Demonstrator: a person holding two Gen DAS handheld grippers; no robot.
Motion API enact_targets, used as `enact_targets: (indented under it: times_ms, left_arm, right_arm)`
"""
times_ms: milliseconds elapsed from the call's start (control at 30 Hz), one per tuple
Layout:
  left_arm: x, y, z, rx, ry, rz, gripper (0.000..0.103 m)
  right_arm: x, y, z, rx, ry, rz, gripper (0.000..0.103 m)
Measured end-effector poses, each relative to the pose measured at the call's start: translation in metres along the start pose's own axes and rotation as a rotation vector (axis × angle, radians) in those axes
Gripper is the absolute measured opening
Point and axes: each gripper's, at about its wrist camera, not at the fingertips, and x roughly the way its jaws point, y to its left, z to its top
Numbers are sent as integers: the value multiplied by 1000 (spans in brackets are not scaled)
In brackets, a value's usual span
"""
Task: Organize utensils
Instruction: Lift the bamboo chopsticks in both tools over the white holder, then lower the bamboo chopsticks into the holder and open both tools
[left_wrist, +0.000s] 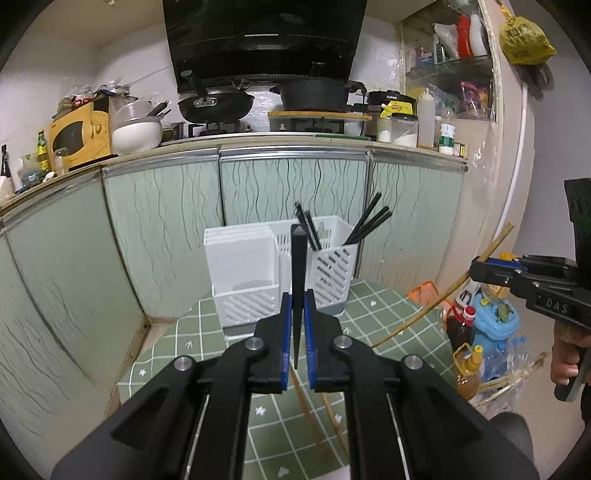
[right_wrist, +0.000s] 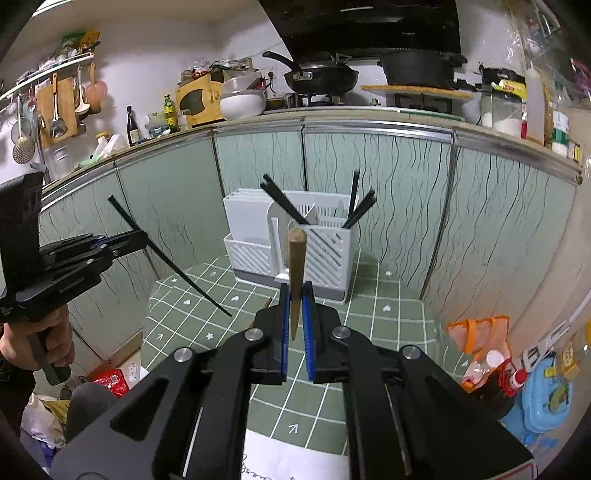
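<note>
Left wrist view shows the green tiled table in the lower middle, and on it the white utensil caddy at frame centre, with several black chopsticks already standing inside. The left gripper is clamped on one black chopstick. The right gripper is clamped on a wooden chopstick. Both must still go into the caddy, and brown sticks seem to remain on the table.

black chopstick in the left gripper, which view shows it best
The right wrist view: the black chopstick shows side-on along its length, clamped in the left gripper. The left wrist view shows it foreshortened, pointing forward between the fingers.
</note>
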Motion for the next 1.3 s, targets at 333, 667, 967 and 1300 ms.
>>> enact_targets:
  times_ms: [333, 667, 967, 1300]
  left_arm:
    - [10, -11, 53, 12, -45, -9, 6]
    - [24, -29, 103, 54, -86, -16, 6]
    - [60, -39, 139, 52, -104, -33, 6]
    - [123, -34, 133, 39, -43, -42, 6]
  right_arm:
    - [-3, -15, 48, -8, -16, -2, 6]
    - [10, -28, 104, -45, -28, -13, 6]
    - [38, -42, 146, -37, -32, -16, 6]
    - [99, -58, 151, -32, 9, -19, 6]
